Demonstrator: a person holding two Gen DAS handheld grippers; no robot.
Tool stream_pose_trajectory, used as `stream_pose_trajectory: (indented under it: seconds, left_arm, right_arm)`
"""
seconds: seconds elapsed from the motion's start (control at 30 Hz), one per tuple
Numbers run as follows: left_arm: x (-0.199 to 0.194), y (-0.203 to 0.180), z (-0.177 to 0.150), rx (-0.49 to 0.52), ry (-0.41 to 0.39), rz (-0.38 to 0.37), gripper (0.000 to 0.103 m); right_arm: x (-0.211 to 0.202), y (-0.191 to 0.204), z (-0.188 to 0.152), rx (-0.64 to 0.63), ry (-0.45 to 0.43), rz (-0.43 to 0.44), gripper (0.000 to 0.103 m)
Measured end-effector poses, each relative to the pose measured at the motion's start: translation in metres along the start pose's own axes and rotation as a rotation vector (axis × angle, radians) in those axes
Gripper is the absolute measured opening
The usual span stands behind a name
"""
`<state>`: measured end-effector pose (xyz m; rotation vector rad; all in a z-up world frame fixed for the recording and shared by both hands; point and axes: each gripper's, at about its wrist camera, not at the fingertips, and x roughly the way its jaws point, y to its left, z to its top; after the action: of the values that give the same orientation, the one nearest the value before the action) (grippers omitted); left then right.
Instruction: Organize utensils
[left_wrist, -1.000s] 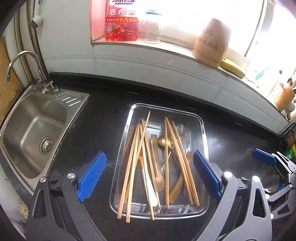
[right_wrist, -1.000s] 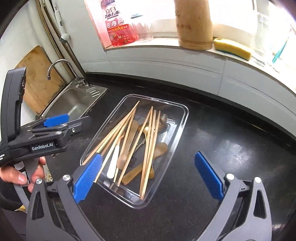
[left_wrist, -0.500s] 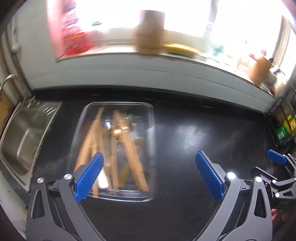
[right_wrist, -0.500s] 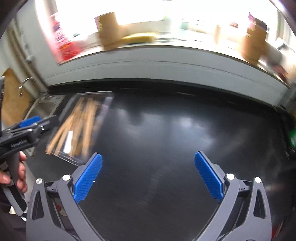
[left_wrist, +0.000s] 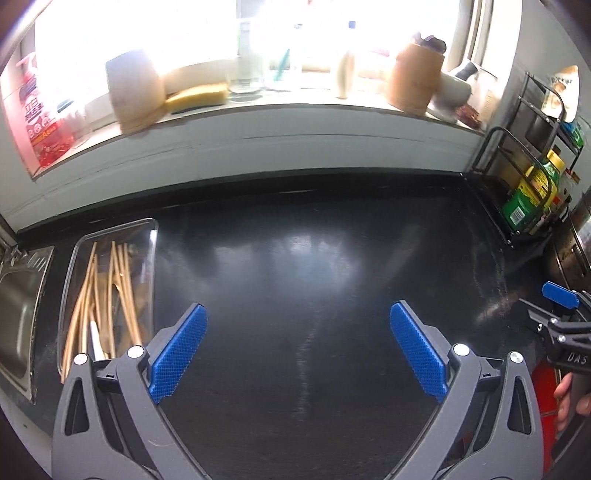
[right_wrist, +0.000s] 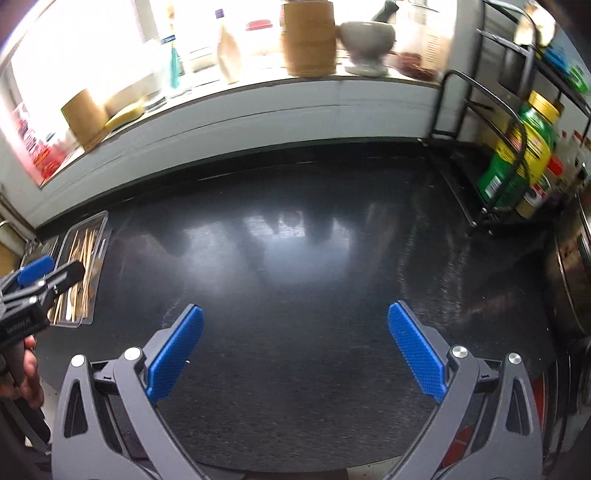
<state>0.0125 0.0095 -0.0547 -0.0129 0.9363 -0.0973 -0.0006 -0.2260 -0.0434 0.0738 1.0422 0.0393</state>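
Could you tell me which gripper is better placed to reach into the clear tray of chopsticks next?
Left gripper: the clear tray lies just beside its left finger; from the right gripper it is far off.

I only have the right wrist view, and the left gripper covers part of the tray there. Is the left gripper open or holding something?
Observer: The left gripper is open and empty, over the bare black counter.
Operator: What is in the tray?
Observer: The clear tray holds wooden chopsticks lying lengthwise, with one white handle among them.
Operator: What is past it?
Observer: A steel sink lies just beyond the tray, on the side away from your gripper.
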Motion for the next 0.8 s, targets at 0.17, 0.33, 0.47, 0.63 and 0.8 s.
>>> stream_pose_trajectory:
  seconds: [0.17,0.33,0.47,0.63,0.8]
  left_arm:
    - [0.004,-0.021,-0.003,0.0,0.022,0.013,0.097]
    - [0.007,-0.029,-0.005,-0.008,0.036,0.033,0.097]
    - [0.01,-0.035,-0.008,-0.011,0.046,0.038,0.097]
    - [0.013,-0.038,-0.007,-0.015,0.054,0.059,0.097]
    - [0.015,-0.034,-0.004,-0.024,0.055,0.077,0.097]
  right_arm:
    - [-0.001,-0.013,0.004,0.001,0.001,0.008,0.097]
    - [0.002,-0.017,0.008,0.0,0.002,0.019,0.097]
    - [0.006,-0.018,0.013,-0.014,0.006,0.027,0.097]
    - [0.013,-0.017,0.018,-0.034,0.015,0.029,0.097]
    - [0.015,-0.013,0.022,-0.052,0.012,0.033,0.097]
